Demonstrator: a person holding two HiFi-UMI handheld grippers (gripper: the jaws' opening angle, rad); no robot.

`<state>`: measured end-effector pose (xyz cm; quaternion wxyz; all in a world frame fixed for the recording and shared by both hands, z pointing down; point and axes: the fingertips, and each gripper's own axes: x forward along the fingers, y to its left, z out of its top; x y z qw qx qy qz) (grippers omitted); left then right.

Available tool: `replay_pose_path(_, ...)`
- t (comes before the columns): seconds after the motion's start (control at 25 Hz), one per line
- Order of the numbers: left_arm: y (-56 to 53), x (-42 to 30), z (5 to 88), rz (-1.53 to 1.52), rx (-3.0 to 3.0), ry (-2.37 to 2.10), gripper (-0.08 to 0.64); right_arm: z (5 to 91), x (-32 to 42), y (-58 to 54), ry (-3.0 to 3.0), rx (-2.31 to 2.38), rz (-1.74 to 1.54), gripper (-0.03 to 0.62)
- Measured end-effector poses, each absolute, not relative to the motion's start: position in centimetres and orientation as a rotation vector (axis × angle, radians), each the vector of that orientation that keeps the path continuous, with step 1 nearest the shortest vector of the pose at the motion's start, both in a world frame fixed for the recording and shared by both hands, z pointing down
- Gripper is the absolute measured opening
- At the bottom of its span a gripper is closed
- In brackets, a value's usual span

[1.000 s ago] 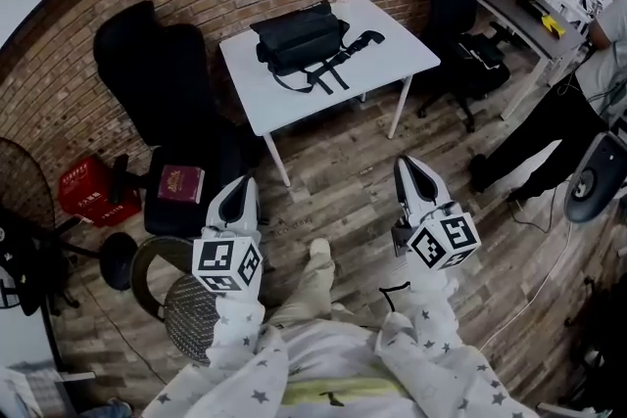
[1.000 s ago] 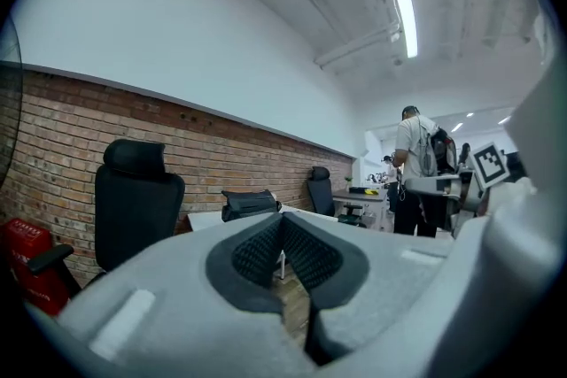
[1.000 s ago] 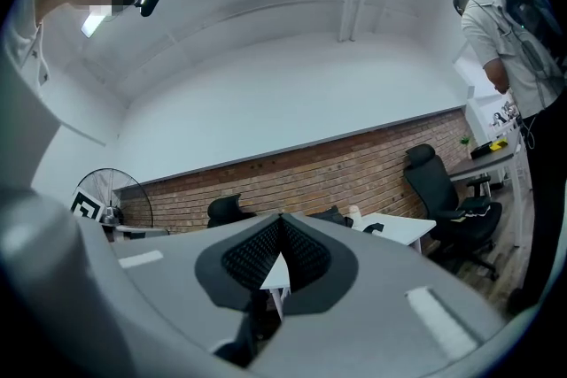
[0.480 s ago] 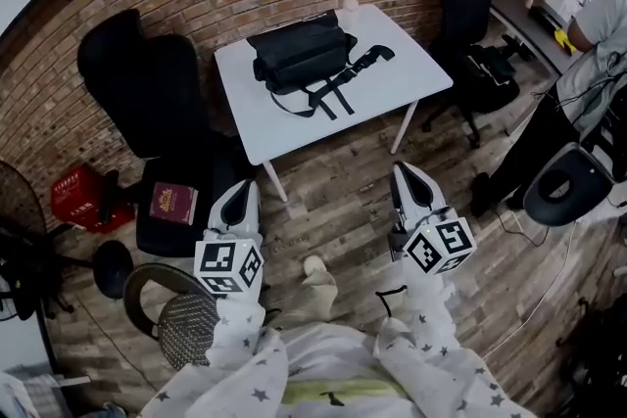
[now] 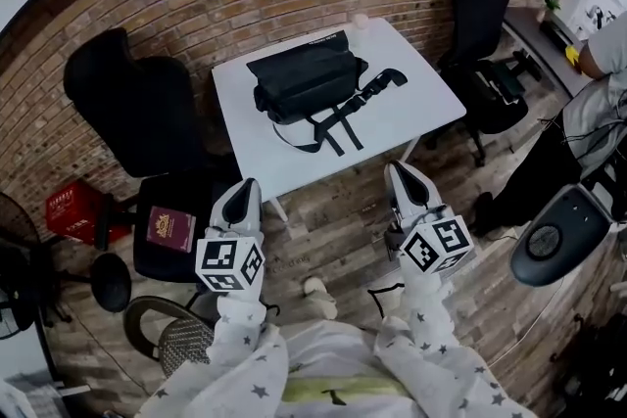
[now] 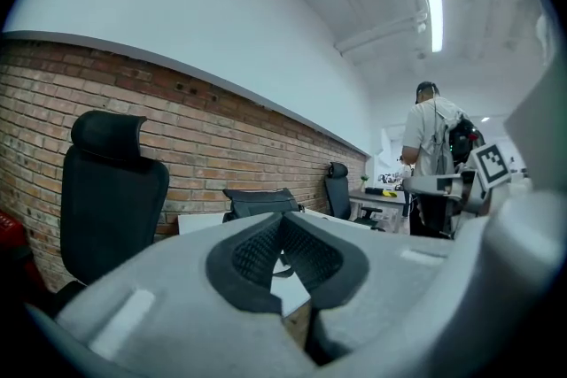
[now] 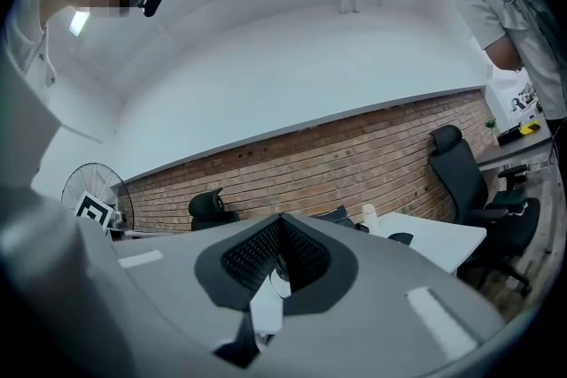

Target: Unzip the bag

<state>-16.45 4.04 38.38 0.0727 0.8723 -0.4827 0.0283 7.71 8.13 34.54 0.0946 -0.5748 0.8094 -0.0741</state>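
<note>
Both jaw pairs pressed together and empty, I carry the left gripper [image 5: 242, 196] and right gripper [image 5: 402, 179] level, since nothing is within reach. Bare floor [image 5: 333, 210] separates them from the table [image 5: 431, 108]. The bag [image 5: 304, 78] lies toward its far edge, apparently zipped, strap [image 5: 343, 117] trailing nearer. A chair [image 5: 132, 108] and a second chair [image 5: 485, 5] flank it, leaving, I judge, 1 open side: the front.
</note>
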Motion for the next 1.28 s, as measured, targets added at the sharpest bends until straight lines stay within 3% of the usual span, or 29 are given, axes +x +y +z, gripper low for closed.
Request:
replay_pose_path(0.76,-4.0,-18.1,41.3,0.094,2.519,-1.508,0.0,37.0,4.8,-2.8,2.512,-1.593,-0.292,0.0)
replay_pose_path(1.28,-14.5,-16.7,40.6,0.072,2.43,-1.615,0.0,36.5,6.1,-16.1,2.595,-1.427,-0.335,0.0)
